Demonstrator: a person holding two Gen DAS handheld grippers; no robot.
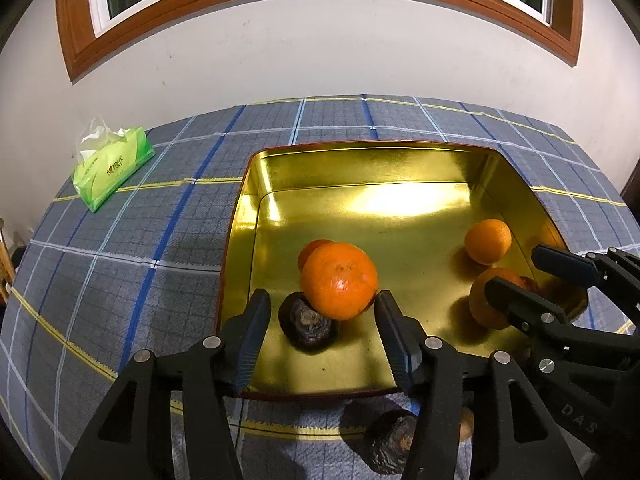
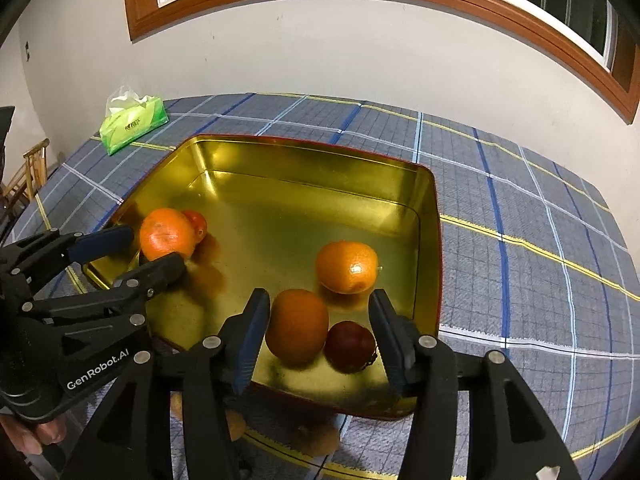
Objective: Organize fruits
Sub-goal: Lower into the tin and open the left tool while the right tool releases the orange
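Note:
A gold tin tray [image 1: 256, 184] with a red rim lies on the checked tablecloth and holds several oranges. My left gripper [image 1: 323, 296] is open over the tray's near left part, with a large orange [image 1: 338, 286] and a dark wrinkled fruit [image 1: 306, 326] lying between its fingers. The pads do not squeeze them. My right gripper [image 2: 319, 296] is open over the near right part, around an orange [image 2: 296, 326] and a dark red fruit [image 2: 350, 346] resting on the tray floor. Another orange [image 2: 346, 266] lies just beyond. Each view shows the other gripper [image 1: 516, 270] [image 2: 154, 249] from the side.
A green tissue pack [image 1: 114, 164] lies at the table's far left. Outside the tray's near rim sit a dark wrinkled fruit [image 1: 390, 450] and brownish fruits [image 2: 316, 438]. A wooden chair [image 2: 32, 168] stands left of the table. A white wall backs the table.

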